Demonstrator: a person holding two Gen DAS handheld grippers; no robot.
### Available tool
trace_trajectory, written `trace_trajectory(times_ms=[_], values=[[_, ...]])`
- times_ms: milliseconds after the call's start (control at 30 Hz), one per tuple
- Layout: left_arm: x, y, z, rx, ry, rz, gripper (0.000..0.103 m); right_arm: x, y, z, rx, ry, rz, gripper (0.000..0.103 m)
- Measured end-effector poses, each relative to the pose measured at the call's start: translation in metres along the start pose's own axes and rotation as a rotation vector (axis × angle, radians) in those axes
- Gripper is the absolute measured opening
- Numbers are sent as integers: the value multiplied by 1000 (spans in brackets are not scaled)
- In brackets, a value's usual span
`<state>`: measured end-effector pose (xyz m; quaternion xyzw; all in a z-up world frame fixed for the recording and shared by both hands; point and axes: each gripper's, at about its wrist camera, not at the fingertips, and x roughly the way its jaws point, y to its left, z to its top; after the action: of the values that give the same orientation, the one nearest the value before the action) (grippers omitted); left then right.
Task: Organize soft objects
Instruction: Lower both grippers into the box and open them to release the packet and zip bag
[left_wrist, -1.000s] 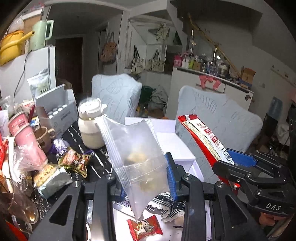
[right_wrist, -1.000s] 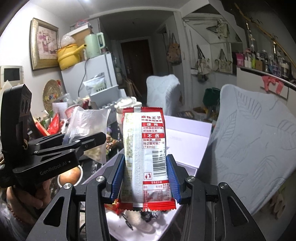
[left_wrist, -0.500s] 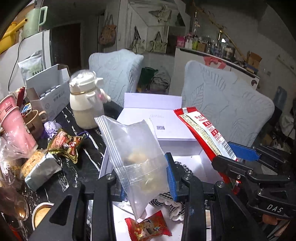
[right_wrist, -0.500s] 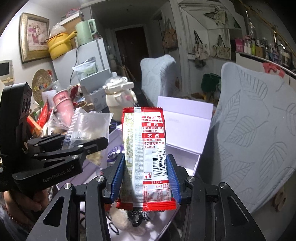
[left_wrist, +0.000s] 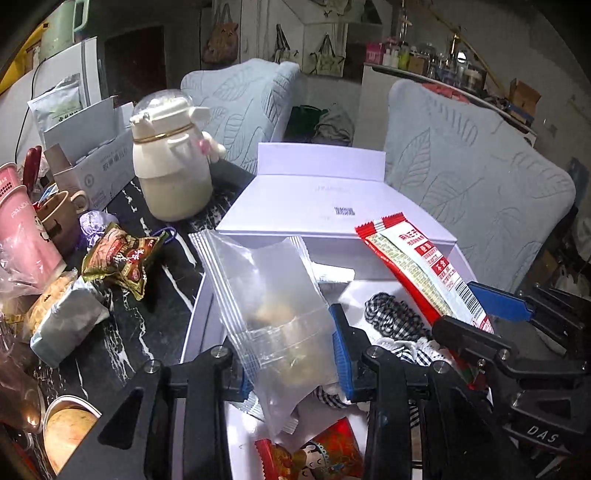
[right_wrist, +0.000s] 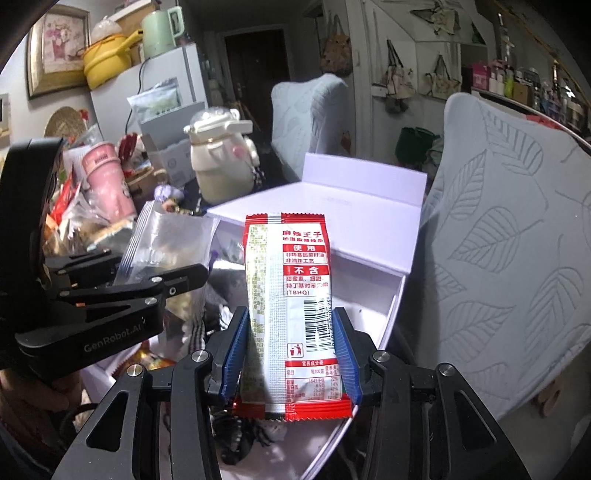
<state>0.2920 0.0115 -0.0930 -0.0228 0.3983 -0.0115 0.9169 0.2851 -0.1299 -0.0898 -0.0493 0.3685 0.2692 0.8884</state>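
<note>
On the cluttered dark marble tabletop (left_wrist: 147, 332), the left gripper (left_wrist: 291, 354) pinches a clear plastic zip bag (left_wrist: 269, 295) and the right gripper (right_wrist: 291, 354) a red-and-white snack packet (right_wrist: 291, 295) above the open white box (left_wrist: 332, 199); lower both well inside before releasing.

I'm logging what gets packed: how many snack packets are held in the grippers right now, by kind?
Clear plastic zip bag, in left gripper: 1
Red-and-white printed snack packet, in right gripper: 1
Total: 2
</note>
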Motion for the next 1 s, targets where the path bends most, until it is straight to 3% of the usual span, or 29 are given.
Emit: trace_trajectory(times_ms=[333,600,800,933,1000], values=[[8,2,-2,15,33,55,35,20,3,-6,-8,64,-29,47],[10,-1,-2,37,60,98,35,13,4,-5,6,68,-45,51],[4,0,0,-2,78,94,35,-2,5,-1,12,48,-44,51],[-3,-3,2,7,66,113,42,-17,6,4,12,21,-57,54],[-8,-4,3,2,55,120,54,-22,7,6,10,15,-65,54]])
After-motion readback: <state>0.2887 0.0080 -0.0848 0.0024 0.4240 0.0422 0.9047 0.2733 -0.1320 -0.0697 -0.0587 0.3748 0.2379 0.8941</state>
